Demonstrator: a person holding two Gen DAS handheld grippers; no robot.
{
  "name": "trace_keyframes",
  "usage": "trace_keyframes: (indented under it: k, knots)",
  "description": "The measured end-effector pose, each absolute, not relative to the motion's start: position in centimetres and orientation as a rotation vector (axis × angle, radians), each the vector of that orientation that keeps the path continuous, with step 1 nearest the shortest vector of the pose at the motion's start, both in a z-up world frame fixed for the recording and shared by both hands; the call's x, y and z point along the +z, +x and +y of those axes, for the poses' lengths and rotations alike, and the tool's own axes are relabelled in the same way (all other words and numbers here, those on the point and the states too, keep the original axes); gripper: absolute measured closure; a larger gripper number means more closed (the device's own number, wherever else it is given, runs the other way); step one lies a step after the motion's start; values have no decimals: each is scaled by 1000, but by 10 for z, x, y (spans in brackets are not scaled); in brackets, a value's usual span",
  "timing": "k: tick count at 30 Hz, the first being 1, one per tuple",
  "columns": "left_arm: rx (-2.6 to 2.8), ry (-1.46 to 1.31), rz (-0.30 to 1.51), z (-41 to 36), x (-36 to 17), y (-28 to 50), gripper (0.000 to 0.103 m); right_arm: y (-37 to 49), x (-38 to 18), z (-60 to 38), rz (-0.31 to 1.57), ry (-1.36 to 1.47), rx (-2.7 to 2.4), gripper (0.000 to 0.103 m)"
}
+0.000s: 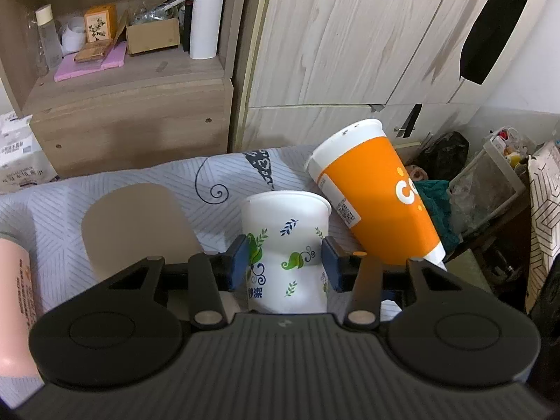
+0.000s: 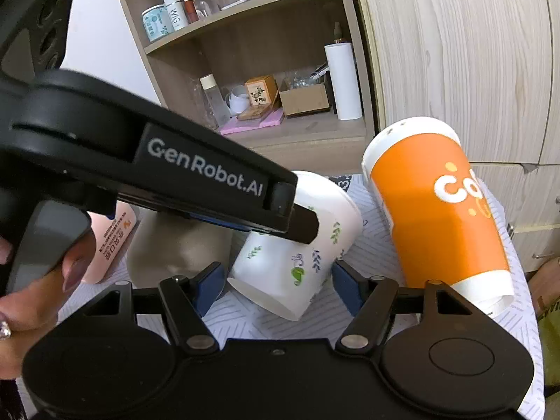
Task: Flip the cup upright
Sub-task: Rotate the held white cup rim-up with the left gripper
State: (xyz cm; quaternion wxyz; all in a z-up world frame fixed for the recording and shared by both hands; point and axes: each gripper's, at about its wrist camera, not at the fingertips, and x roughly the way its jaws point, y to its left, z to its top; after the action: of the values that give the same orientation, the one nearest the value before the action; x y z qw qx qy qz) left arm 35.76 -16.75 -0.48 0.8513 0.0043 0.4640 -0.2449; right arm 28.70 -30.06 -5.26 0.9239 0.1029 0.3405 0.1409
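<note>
The left gripper (image 1: 285, 262) is clamped on the white leaf-print cup (image 1: 287, 245), its blue pads (image 1: 239, 262) pressed into both sides so the paper wall dents inward — the cup is lifted off the cloth and tilted, its wide rim showing at the top in the left wrist view, while the right wrist view shows its other end pointing down toward the camera. In that view the left gripper (image 2: 301, 227) reaches in from the upper left, a hand (image 2: 42, 280) with painted nails wrapped round its handle. The right gripper (image 2: 278, 287) sits with its jaws spread apart, one blue pad (image 2: 210, 285) on each side of the cup's lower end without touching it. Just right of the white cup an orange cup (image 1: 378, 196) with white lettering stands mouth-down near the right edge of the table's patterned cloth (image 1: 224, 171). On the cloth to the left lies a tan mat (image 1: 140, 224), and a pink bottle (image 1: 15, 301) rests at the left edge. Behind the table stands a wooden shelf (image 1: 133, 87) holding a white roll (image 1: 207, 17), a small cardboard box (image 1: 153, 36) and bottles, next to pale wood-grain cabinet doors (image 1: 350, 35)
</note>
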Motion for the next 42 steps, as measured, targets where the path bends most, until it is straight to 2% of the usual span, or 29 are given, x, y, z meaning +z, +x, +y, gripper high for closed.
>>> trace_keyframes:
  k: [4, 22, 36, 40, 42]
  knots:
    - [-504, -8, 994, -167, -4, 354, 59, 284, -50, -302, 698, 224, 277, 32]
    - [-531, 11, 1070, -150, -1, 280, 59, 223, -49, -304, 772, 302, 392, 32]
    - [-537, -101, 1055, -73, -6, 218, 59, 179, -47, -264, 856, 291, 563, 31]
    - [-588, -162, 1065, -52, -17, 224, 49, 195, -51, -261, 895, 315, 590, 29]
    - [-627, -211, 1069, -42, -23, 230, 47, 205, -55, -264, 923, 341, 596, 26]
